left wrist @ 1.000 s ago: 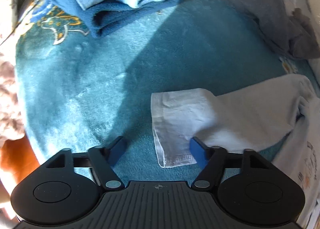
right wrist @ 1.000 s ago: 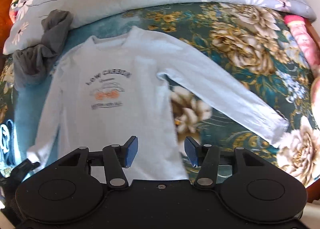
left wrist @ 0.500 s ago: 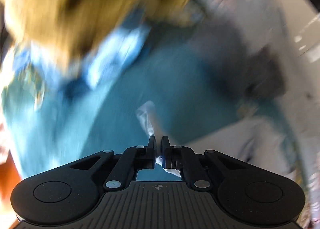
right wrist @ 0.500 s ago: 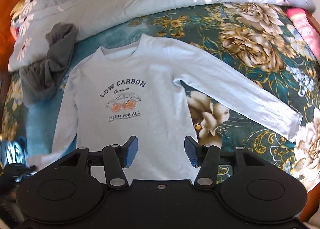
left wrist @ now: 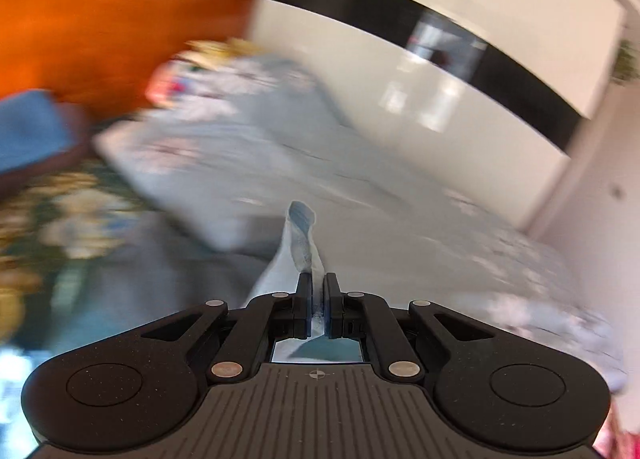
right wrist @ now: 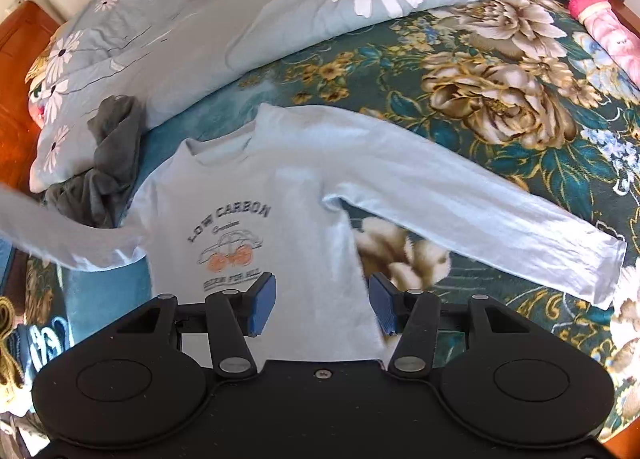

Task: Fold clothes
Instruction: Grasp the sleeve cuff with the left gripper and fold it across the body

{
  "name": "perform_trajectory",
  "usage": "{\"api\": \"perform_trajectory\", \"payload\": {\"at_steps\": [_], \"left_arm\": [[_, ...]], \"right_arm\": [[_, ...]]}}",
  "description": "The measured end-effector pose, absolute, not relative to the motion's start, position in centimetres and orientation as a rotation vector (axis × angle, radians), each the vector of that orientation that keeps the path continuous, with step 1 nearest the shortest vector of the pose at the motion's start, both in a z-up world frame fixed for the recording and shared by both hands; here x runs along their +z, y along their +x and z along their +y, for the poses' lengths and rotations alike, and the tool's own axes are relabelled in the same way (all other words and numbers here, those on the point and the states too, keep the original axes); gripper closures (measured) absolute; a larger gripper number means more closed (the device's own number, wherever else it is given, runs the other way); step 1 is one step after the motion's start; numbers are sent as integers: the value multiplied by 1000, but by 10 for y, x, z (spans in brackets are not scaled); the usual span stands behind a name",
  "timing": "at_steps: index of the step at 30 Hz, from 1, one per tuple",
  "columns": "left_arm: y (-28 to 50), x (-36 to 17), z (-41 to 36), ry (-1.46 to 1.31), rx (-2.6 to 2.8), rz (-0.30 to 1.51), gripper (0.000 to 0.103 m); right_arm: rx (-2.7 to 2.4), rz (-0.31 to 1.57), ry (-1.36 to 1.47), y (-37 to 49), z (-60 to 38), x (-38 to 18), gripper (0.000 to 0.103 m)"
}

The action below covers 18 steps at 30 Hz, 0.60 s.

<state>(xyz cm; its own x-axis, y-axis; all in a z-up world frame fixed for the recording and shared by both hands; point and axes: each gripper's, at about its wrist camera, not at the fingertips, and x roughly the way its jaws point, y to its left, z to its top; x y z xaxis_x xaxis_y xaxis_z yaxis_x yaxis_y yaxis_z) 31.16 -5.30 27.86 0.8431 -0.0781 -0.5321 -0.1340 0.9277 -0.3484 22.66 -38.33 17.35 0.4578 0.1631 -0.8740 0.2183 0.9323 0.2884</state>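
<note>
Left claw [left wrist: 318,305] is pinched tight on the end of one sleeve [left wrist: 298,247] of the pale blue shirt [right wrist: 256,219], and that sleeve hangs lifted up off the bed. Right claw [right wrist: 322,305] is wide open with nothing in it, hanging over the bottom part of the shirt. Most of the shirt lies flat on the flowery blanket [right wrist: 500,99], its other sleeve [right wrist: 480,207] stretched out to the side, with a gray cloth [right wrist: 112,163] bunched just beside its shoulder.

Printed on chest of pale blue long-sleeved shirt [right wrist: 280,195]: "LOW CARBON", arched above car drawing; smaller lines below it blurred, unreadable.
</note>
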Motion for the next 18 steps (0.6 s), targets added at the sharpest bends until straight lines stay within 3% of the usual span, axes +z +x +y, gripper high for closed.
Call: {"api": "perform_trajectory", "payload": {"at_steps": [11, 18], "left_arm": [[364, 182, -256, -157, -304, 817, 99], [380, 109, -303, -124, -341, 978, 99]], "right_arm": [[-123, 1017, 405, 226, -441, 167, 51], [-190, 1051, 412, 218, -469, 149, 51]]}}
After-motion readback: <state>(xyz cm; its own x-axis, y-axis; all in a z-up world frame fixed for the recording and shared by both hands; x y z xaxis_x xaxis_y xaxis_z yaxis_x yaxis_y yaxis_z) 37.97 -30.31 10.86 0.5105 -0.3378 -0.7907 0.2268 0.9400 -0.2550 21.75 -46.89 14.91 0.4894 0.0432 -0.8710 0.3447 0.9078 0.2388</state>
